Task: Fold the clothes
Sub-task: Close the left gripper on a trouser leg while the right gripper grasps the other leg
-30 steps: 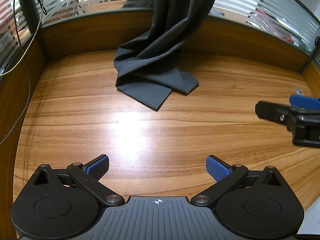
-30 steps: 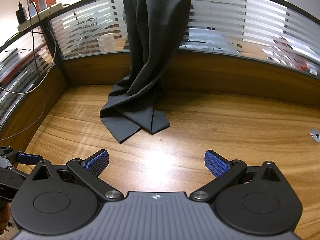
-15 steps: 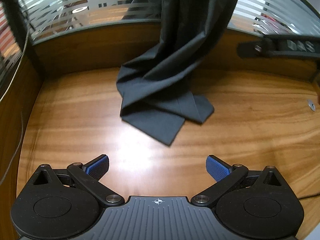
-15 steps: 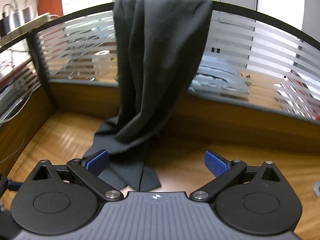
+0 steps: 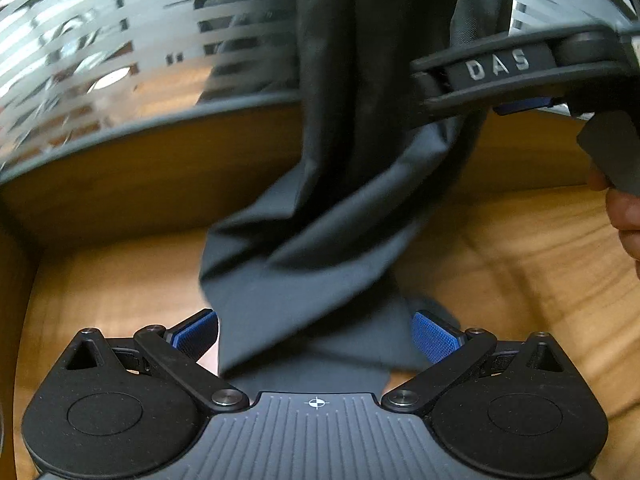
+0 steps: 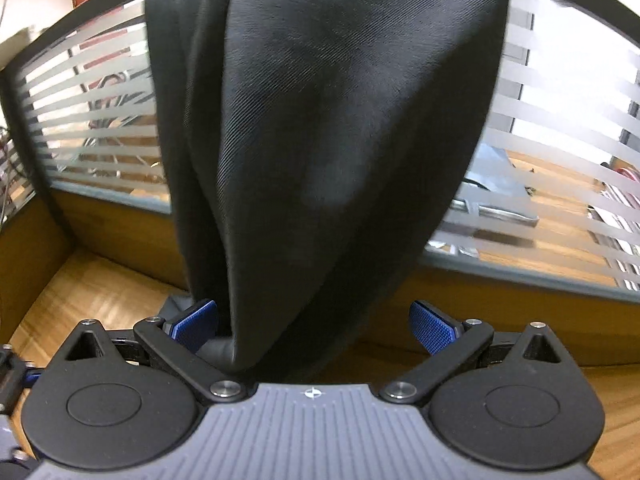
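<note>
1. Left gripper (image 5: 316, 334): low over the desk (image 5: 500, 264), aimed at the partition (image 5: 100, 64). Jaws spread wide, both blue pads (image 5: 196, 334) visible, nothing clamped. Lower end of the garment (image 5: 320, 272) lies between the fingers and runs under the gripper body; contact with the pads can't be judged, image is blurred.
2. Right gripper (image 6: 314, 326): held higher, also aimed at the partition (image 6: 560, 160). Jaws spread wide, not pinching. Garment (image 6: 320, 120) hangs straight down into the gap, bunched against the left pad (image 6: 194, 324); right pad stands apart from the cloth.
3. In the left view, the right gripper (image 5: 516, 76) comes in from upper right, roughly horizontal, its fingertip against the hanging cloth. "DAS" lettering on its link. Fingers of the right hand (image 5: 624, 216) show at the right edge, under the handle.
4. Garment: one dark grey piece, draped over the top of the partition, hanging down its front, lower part creased and resting on the desk near the back wall.
5. Counts: two grippers, four blue pads, one garment, one hand in view.
6. Far: striped frosted glass partition on a wooden base; behind it, another desk with clutter, too blurred to identify.
</note>
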A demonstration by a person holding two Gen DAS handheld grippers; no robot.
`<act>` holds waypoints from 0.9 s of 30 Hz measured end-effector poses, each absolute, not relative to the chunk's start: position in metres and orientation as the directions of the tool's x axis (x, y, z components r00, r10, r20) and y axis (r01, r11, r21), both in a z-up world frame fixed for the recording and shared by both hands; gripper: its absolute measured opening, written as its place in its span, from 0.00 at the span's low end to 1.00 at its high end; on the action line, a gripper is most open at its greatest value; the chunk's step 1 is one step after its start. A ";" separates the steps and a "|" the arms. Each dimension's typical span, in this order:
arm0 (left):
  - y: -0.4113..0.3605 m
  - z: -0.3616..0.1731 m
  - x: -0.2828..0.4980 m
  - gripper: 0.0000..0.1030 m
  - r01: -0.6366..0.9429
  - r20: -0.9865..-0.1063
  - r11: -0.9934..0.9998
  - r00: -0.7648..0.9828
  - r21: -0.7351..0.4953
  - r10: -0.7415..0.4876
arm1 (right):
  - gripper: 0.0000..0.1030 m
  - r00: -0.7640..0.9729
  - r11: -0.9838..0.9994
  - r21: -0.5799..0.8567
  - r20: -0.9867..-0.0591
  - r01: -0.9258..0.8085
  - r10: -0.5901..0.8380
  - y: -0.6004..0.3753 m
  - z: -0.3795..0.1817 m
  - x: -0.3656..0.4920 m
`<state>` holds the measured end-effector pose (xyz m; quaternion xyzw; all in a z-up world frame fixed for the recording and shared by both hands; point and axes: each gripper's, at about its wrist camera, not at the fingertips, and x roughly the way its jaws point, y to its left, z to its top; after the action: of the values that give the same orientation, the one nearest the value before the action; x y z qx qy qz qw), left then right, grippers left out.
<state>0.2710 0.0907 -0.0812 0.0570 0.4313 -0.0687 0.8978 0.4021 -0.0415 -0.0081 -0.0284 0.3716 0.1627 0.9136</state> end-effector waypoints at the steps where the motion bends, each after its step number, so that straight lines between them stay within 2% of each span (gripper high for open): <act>1: 0.087 -0.083 0.277 1.00 0.186 -0.773 0.981 0.630 0.058 -0.073 | 0.99 0.671 0.945 0.072 -0.687 -0.320 0.279 -0.041 -0.009 0.406; 4: 0.073 -0.091 0.292 1.00 0.226 -0.746 0.967 0.663 0.116 -0.066 | 0.92 0.671 0.942 0.078 -0.682 -0.326 0.289 -0.041 -0.011 0.416; 6: 0.062 -0.095 0.302 0.99 0.241 -0.726 0.955 0.686 0.174 -0.041 | 0.83 0.667 0.941 0.089 -0.684 -0.327 0.296 -0.041 -0.013 0.420; 9: 0.053 -0.098 0.310 0.88 0.258 -0.705 0.946 0.708 0.196 -0.047 | 0.61 0.649 0.939 0.134 -0.691 -0.317 0.318 -0.045 -0.017 0.428; 10: 0.051 -0.098 0.312 0.79 0.267 -0.708 0.944 0.705 0.192 -0.055 | 0.43 0.635 0.936 0.159 -0.697 -0.314 0.332 -0.047 -0.018 0.429; 11: 0.049 -0.098 0.313 0.72 0.277 -0.713 0.943 0.698 0.187 -0.063 | 0.21 0.620 0.932 0.188 -0.704 -0.310 0.348 -0.050 -0.020 0.430; 12: 0.048 -0.099 0.315 0.51 0.286 -0.719 0.941 0.691 0.182 -0.071 | 0.10 0.603 0.928 0.217 -0.710 -0.303 0.363 -0.053 -0.021 0.432; 13: 0.047 -0.099 0.315 0.24 0.293 -0.726 0.941 0.683 0.169 -0.082 | 0.06 0.590 0.924 0.248 -0.714 -0.290 0.376 -0.057 -0.022 0.434; 14: 0.048 -0.098 0.315 0.13 0.297 -0.733 0.945 0.672 0.140 -0.103 | 0.05 0.578 0.920 0.280 -0.716 -0.274 0.390 -0.061 -0.023 0.436; 16: 0.054 -0.098 0.314 0.08 0.298 -0.747 0.954 0.644 0.044 -0.166 | 0.05 0.556 0.910 0.336 -0.720 -0.242 0.414 -0.069 -0.025 0.439; 20: 0.050 -0.101 0.303 0.06 0.348 -0.773 0.937 0.590 -0.016 -0.233 | 0.04 0.489 0.877 0.439 -0.731 -0.195 0.475 -0.084 -0.033 0.439; 24: 0.035 -0.103 0.286 0.06 0.396 -0.801 0.917 0.534 -0.046 -0.271 | 0.04 0.414 0.806 0.588 -0.719 -0.065 0.558 -0.106 -0.057 0.425; 27: 0.025 -0.105 0.273 0.06 0.407 -0.814 0.909 0.497 -0.086 -0.300 | 0.04 0.396 0.787 0.617 -0.720 -0.010 0.569 -0.116 -0.069 0.408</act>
<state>0.2725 0.0252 -0.1049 0.0586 0.4577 -0.2045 0.8633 0.4083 -0.1158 -0.0687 0.2700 0.5181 0.1831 0.7907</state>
